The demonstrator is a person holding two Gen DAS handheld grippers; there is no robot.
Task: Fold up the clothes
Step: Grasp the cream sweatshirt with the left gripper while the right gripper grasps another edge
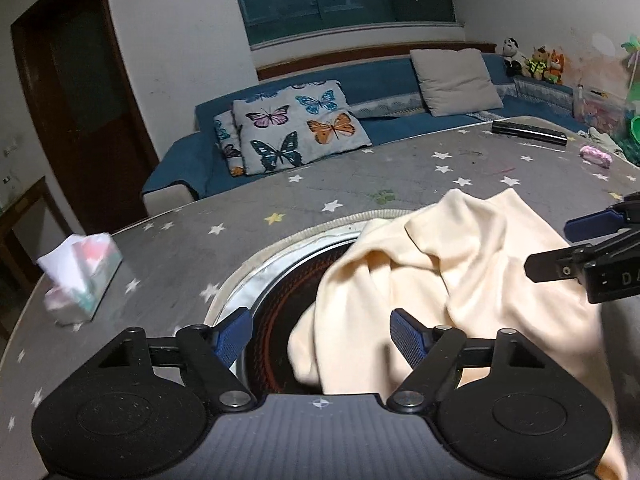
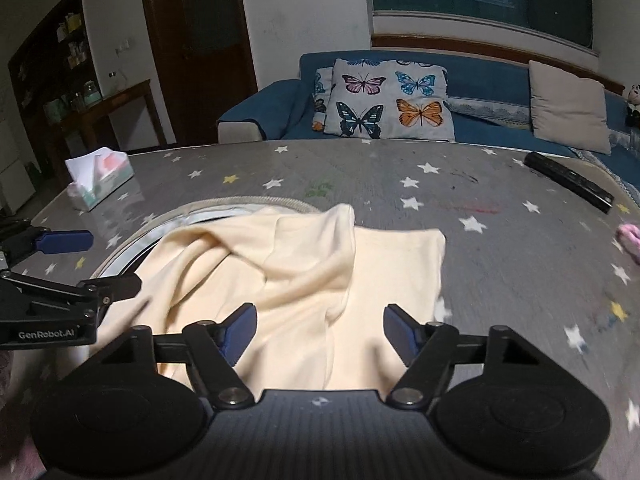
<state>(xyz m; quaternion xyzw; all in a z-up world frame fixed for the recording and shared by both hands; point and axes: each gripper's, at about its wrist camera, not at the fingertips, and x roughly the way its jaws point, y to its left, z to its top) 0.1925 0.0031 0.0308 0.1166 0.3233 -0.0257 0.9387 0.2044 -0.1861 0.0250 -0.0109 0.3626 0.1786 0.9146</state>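
Note:
A cream garment lies crumpled on the grey star-print table, partly over a round dark hotplate. It also shows in the right wrist view. My left gripper is open and empty, just above the garment's left edge. My right gripper is open and empty, over the garment's near part. The right gripper also shows in the left wrist view, and the left gripper in the right wrist view.
A tissue box stands at the table's left, also in the right wrist view. A black bar and a pink object lie at the right. A blue sofa with butterfly cushions stands behind the table.

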